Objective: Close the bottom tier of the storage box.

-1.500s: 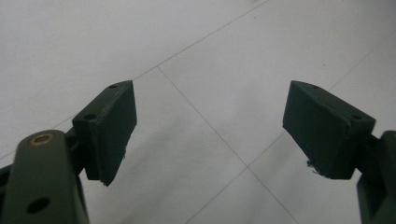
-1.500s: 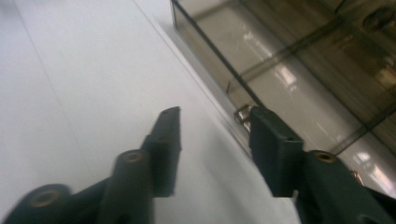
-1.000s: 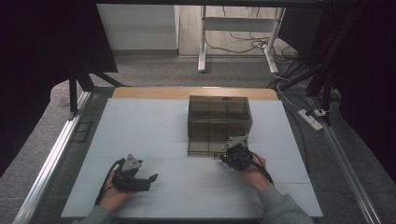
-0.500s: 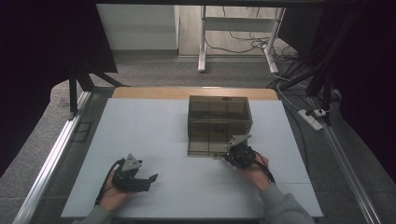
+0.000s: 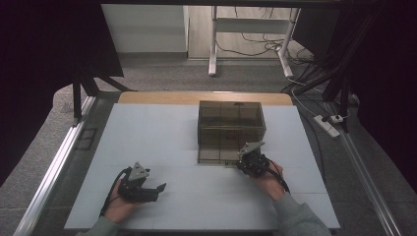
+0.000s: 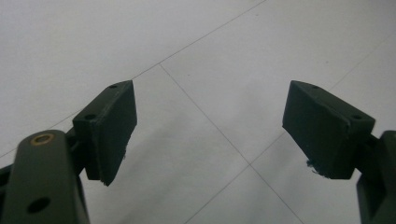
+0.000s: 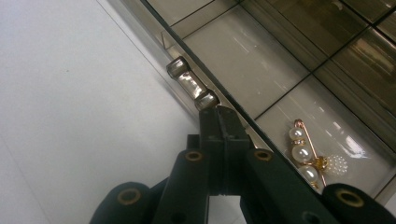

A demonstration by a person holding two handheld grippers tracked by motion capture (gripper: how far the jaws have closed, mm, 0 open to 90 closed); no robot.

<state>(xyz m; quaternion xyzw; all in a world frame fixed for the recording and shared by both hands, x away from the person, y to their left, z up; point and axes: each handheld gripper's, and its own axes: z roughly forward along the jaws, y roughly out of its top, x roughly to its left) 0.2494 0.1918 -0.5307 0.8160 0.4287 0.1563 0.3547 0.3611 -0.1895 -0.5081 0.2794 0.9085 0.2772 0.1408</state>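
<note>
Drawer handle [image 7: 192, 89] on the smoky box [image 5: 230, 129] near the table's middle lies just beyond my right gripper [image 7: 224, 122], whose jaws are pressed together, while my left gripper [image 6: 210, 135] rests wide apart.

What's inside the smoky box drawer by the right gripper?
Inside the pulled-out drawer, divided compartments; the nearest holds a gold pearl brooch, others look empty. The right gripper covers part of the front edge by the handle.

dim room | table [image 5: 162, 147] evenly lit | box [image 7: 299, 51] glare | soft focus
</note>
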